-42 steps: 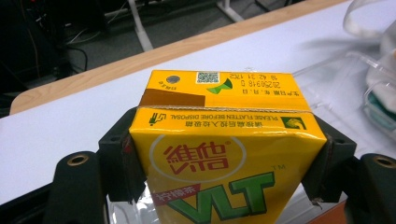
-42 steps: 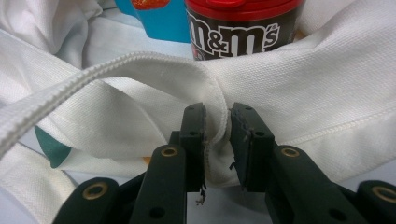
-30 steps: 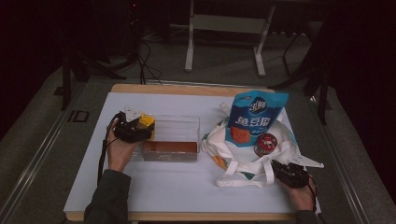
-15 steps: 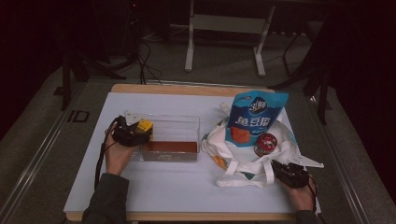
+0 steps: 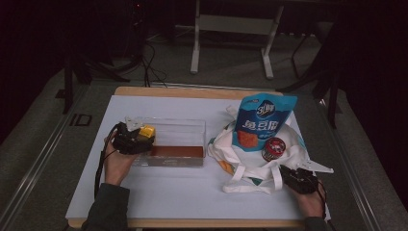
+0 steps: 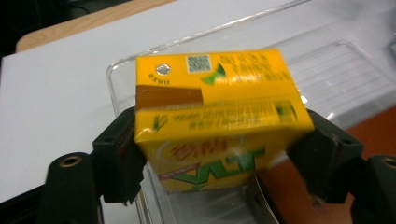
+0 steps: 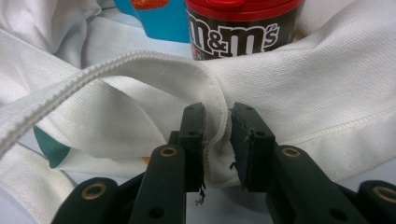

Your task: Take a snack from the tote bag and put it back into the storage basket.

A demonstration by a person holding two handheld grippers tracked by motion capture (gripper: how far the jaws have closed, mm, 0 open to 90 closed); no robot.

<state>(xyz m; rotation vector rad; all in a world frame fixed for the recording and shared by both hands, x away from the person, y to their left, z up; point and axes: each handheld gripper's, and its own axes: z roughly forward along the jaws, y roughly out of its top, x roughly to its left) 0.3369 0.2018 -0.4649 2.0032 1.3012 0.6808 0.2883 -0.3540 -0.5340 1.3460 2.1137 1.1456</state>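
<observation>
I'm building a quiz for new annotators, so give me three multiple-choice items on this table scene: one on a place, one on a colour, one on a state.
1. Where is the yellow drink carton?
A. inside the white cloth bag
B. over the left end of the clear plastic bin, between the jaws of the left gripper
C. on the floor

2. What colour is the lid of the M&M's candy tub?
A. red
B. green
C. white

3. What is the right gripper doing?
A. hanging open above the table
B. clamping the blue snack pouch
C. pinching a fold of the white cloth bag

Key: 1 B, the left gripper view shows the carton between the jaws above the bin. 2 A, the right gripper view shows a red lid. 3 C, cloth is squeezed between its jaws.
</observation>
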